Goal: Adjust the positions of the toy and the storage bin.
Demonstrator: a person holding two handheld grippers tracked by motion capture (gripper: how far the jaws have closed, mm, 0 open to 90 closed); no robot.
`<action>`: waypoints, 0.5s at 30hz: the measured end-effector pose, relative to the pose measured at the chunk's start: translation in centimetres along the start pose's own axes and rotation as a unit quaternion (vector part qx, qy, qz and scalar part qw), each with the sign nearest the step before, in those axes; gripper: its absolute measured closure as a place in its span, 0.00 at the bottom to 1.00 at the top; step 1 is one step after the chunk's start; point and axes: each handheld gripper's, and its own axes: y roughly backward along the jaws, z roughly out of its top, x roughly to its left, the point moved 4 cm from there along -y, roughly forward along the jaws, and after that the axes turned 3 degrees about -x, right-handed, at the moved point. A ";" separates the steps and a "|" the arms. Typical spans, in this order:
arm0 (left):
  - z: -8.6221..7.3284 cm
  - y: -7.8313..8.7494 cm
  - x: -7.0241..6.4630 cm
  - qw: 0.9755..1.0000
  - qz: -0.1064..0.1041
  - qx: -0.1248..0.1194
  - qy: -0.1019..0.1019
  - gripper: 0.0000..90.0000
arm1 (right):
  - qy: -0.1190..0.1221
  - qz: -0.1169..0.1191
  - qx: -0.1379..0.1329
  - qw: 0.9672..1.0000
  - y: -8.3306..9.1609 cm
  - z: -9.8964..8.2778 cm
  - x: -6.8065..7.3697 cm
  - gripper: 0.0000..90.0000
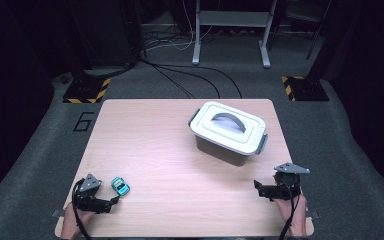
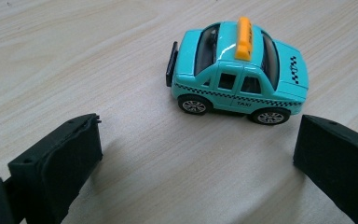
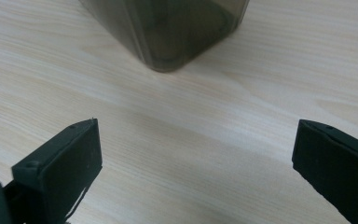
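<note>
A small turquoise toy taxi [image 1: 120,186] with an orange roof sign stands on the wooden table [image 1: 165,150] near the front left. In the left gripper view the taxi [image 2: 238,70] sits side-on just beyond the jaws. My left gripper [image 1: 114,201] is open, just behind the taxi, with nothing between its jaws [image 2: 196,158]. A grey storage box with a white lid and grey handle [image 1: 228,131] stands at the back right, its lid on. My right gripper [image 1: 258,187] is open near the front right, aimed at the box's dark lower corner [image 3: 168,32].
The table's front edge lies close behind both hands. Bare wood spreads across the middle of the table [image 1: 180,170]. Beyond the table, grey carpet [image 1: 40,150], cables and metal stand legs [image 1: 230,30] show.
</note>
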 end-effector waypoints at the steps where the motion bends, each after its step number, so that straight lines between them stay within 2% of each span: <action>1: 0.0 0.0 0.0 1.000 0.000 0.000 0.000 0.01 | 0.000 0.000 -0.001 1.000 0.2 0.3 0.2 0.01; 8: 0.0 0.0 0.0 1.000 0.000 0.000 0.000 0.01 | 0.012 0.005 -0.008 1.000 1.2 2.0 0.6 0.01; 15: 0.0 0.0 0.0 1.000 0.000 0.000 0.000 0.01 | 0.019 0.012 -0.025 0.999 1.8 4.1 0.8 0.01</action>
